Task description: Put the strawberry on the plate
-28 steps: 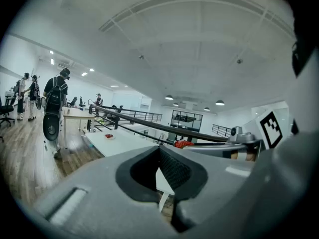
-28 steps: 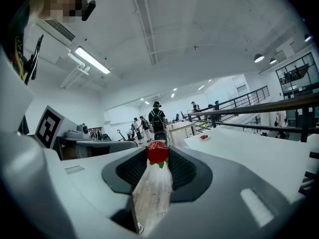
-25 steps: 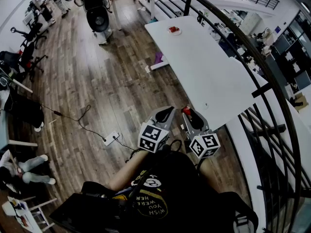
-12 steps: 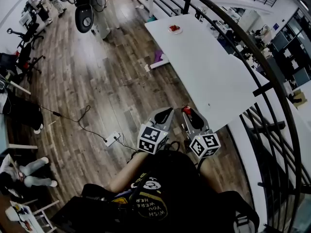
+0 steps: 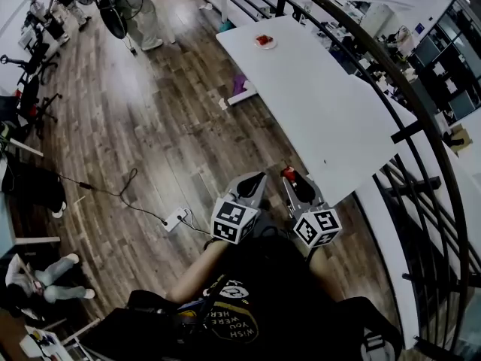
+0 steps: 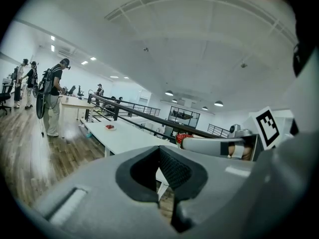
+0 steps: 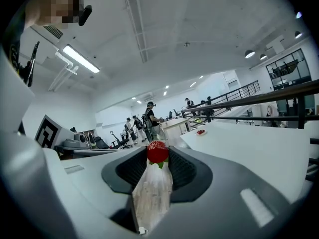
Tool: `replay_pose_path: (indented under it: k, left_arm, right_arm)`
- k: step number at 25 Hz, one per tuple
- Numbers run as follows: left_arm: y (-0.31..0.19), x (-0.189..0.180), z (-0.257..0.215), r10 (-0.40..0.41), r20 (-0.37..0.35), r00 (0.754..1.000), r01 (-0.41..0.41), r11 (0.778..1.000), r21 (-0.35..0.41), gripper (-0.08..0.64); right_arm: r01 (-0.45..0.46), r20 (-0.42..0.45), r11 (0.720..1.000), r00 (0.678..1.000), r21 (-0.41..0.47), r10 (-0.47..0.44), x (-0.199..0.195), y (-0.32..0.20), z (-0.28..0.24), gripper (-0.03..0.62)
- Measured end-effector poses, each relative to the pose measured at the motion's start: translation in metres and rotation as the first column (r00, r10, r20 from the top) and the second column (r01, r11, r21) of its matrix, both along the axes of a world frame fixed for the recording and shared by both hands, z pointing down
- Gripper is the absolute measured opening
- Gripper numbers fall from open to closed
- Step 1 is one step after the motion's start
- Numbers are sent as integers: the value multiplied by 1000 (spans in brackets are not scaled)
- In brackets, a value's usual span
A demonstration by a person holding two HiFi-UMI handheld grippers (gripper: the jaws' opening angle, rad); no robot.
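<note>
Head view: the right gripper (image 5: 293,180) has barely advanced past the counter's (image 5: 331,119) near corner; the plate (image 5: 265,41) stays at its far end. Left gripper view: left gripper (image 6: 159,159) fingers clenched, empty. Right gripper view: fingers grasp the strawberry (image 7: 157,152); a long carry likely remains.

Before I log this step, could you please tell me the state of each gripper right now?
Left gripper: closed, nothing between its jaws.
Right gripper: closed on the strawberry.

Left tool (image 5: 258,179) jaws together; right tool (image 5: 288,174) pinching strawberry (image 7: 157,152); held side by side.
</note>
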State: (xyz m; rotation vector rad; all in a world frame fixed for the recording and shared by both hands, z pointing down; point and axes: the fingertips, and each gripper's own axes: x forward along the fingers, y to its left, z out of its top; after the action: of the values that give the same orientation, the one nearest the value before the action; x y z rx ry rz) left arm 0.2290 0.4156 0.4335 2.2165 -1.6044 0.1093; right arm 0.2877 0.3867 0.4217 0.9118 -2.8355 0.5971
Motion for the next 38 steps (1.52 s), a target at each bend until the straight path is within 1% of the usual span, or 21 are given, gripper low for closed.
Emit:
replay_pose_path:
  k: [3, 8, 12, 16, 22, 31, 38]
  left_arm:
    - [-20, -8, -5, -3, -6, 1000, 3, 1000, 0, 0]
    - [-62, -23, -11, -8, 14, 1000, 8, 1000, 18, 0]
    - [-99, -19, -20, 21, -1, 1000, -21, 999, 31, 0]
    - [-139, -21, -23, 21, 52, 998, -22, 999, 31, 0]
    - [-184, -13, -14, 15, 71, 997, -15, 1000, 11, 0]
    - [-225, -13, -4, 12, 51, 999, -11, 1000, -13, 0]
    - [-262, -36, -3, 29, 39, 999, -28, 999, -23, 0]
  right_arm:
    - [7, -2, 1000, 1000, -11, -7, -9, -18, -2, 140]
    - [29, 7, 1000, 1000, -8, -29, -26, -58, -2, 140]
    - [52, 12, 999, 999, 7, -52, -34, -91, -6, 140]
    - [67, 31, 998, 997, 16, -68, -40, -127, -12, 140]
    - [85, 36, 996, 996, -6, -85, -37, -172, -2, 140]
    - [78, 27, 996, 997, -39, -77, -34, -212, 8, 140]
    - [50, 15, 997, 999, -63, -49, -53, -246, 13, 140]
